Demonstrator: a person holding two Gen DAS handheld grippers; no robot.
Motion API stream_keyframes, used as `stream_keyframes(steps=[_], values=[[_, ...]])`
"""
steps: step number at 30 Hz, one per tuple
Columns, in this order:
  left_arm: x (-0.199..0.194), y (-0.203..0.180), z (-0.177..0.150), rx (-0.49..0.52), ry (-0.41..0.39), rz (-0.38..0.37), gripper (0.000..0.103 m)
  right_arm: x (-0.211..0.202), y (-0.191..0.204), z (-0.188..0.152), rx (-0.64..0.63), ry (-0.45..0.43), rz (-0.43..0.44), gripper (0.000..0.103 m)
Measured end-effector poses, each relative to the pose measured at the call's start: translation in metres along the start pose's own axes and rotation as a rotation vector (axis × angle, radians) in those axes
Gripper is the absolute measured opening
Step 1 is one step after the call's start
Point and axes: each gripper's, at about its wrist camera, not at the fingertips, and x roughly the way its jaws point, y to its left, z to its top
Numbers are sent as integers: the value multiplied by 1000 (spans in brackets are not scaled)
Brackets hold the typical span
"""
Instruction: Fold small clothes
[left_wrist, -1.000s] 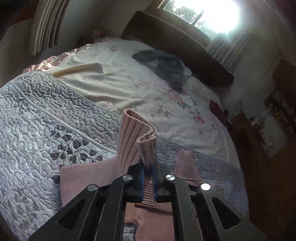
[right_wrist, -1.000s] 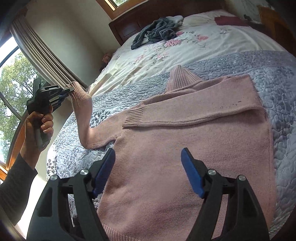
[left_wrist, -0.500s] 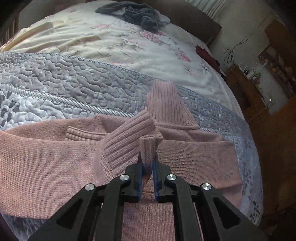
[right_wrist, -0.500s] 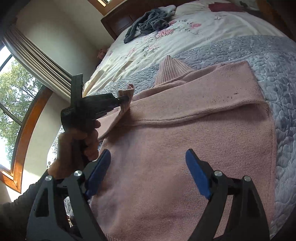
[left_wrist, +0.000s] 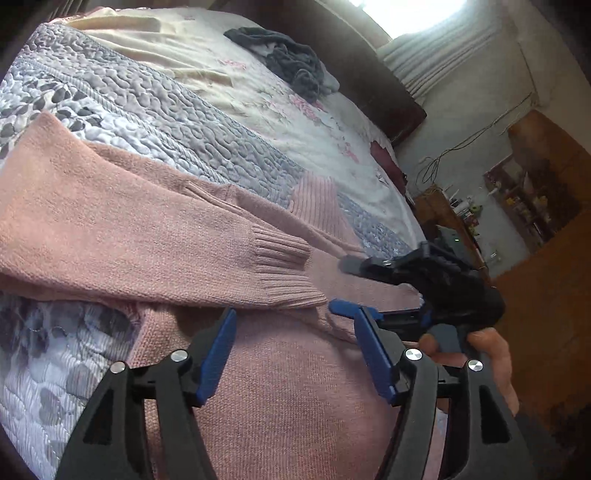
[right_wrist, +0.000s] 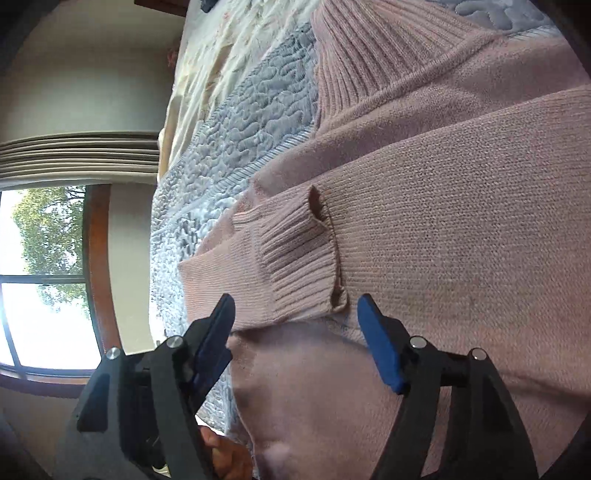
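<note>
Currently both claws stand wide and hold nothing. Left gripper (left_wrist: 291, 347) hovers low over the chest of the pink sweater (left_wrist: 288, 398); right gripper (right_wrist: 295, 334) hovers just below the two cuffs.

Location: sweater lies flat on the grey quilted bedspread (left_wrist: 155, 110), ribbed collar (left_wrist: 317, 206) toward the headboard, both sleeves crossed over the chest.

Risks, as judged:
- Left sleeve cuff (left_wrist: 284, 266) sits loose on top with nothing pinning it. A grab at the body cloth beneath could drag it off the chest and undo the sleeve fold.
- Cuffs overlap in the right wrist view (right_wrist: 295, 254). A pinch there may catch two layers or one; which cannot be told in advance, so the next fold could lift unevenly.
- The two tools are close together; the right one shows in the left view just beside the left finger, so a clash is possible.

Counts:
- Sweaters: 1
- Sleeves folded in: 2
- Cuffs visible: 2
- Grippers: 2
- Dark crumpled garment (left_wrist: 288, 62) well apart, by the headboard: 1
</note>
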Motion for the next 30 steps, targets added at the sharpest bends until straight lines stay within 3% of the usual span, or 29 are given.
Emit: stream_keyframes(steps=[3,7,10,12,16,17,24,30], values=[[-6,0,3,5,-17,26,71,19,4,8,-16,40,-35,68],[-11,-6,4,37,-18,116,71,30,10,15,-15,62,-26,64],[-21,-13,6,75,-41,146,71,33,13,23,0,68,-23,50],[-27,-13,8,84,-57,170,71,31,16,25,-3,73,-15,29],[-34,-6,13,84,-74,225,71,25,31,28,-40,65,-10,15],[-36,-5,14,83,-80,227,71,24,35,29,-49,57,-16,6],[-44,-5,16,89,-101,242,71,0,72,27,-121,0,-49,5],[-46,-10,14,100,-108,249,71,-58,102,19,-185,-85,-66,5]])
